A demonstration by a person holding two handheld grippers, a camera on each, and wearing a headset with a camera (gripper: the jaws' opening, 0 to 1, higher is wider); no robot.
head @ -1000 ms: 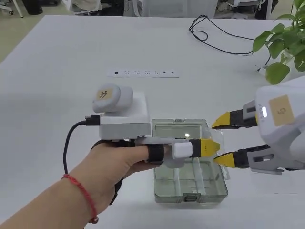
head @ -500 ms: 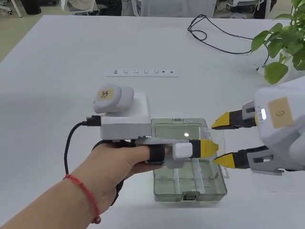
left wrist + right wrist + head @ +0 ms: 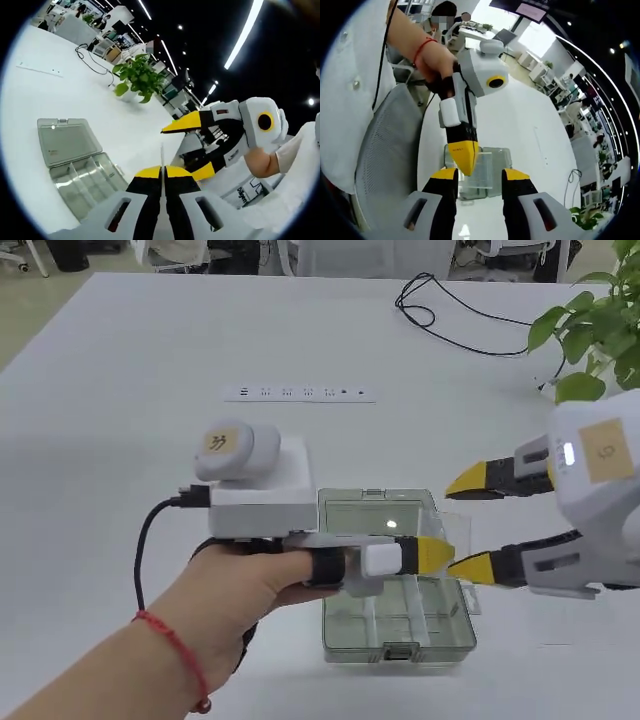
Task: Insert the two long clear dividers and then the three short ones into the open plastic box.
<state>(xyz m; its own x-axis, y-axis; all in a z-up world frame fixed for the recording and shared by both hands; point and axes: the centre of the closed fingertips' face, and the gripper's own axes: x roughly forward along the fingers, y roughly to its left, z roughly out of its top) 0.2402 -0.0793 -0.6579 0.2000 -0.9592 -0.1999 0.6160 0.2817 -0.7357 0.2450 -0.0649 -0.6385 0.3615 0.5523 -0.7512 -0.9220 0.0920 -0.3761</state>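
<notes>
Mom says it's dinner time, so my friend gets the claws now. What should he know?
Left claw: shut on a clear divider, held just above the box.
Right claw: open, with a jaw on each side of that divider's free end, not gripping it.
Box: open, with its lid laid back.
Done: slotted dividers already stand inside. I cannot count them from here.
Left: probably lower this divider into its slot, then add any that are missing.
</notes>
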